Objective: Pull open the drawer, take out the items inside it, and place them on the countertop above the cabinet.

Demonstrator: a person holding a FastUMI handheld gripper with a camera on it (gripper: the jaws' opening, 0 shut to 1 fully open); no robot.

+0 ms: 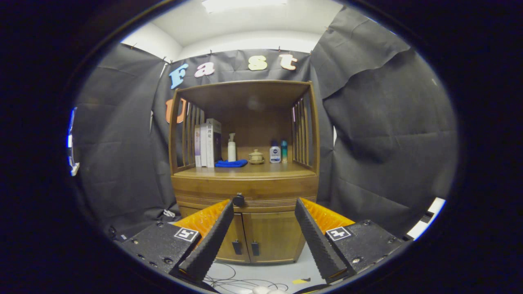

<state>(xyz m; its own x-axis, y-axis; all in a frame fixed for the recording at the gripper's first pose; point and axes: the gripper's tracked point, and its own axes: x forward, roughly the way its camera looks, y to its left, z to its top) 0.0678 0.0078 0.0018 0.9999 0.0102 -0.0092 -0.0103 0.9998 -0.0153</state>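
Note:
A wooden cabinet [245,192] stands ahead against the black cloth wall. Its drawer [265,192] is closed, with a dark round knob [238,200] at its front. The knob sits just beyond my left fingertip. My gripper [263,207] is open, its two black ribbed fingers [210,241] spread wide with nothing between them, some way short of the cabinet. The countertop [245,170] lies above the drawer, under an open shelf frame. What the drawer holds is hidden.
On the countertop stand books [207,143], a white spray bottle [231,149], a blue cloth [231,163], a small teapot [256,157] and two small bottles [278,152]. Two lower doors [255,237] with dark handles sit beneath the drawer. Cables [241,281] lie on the floor.

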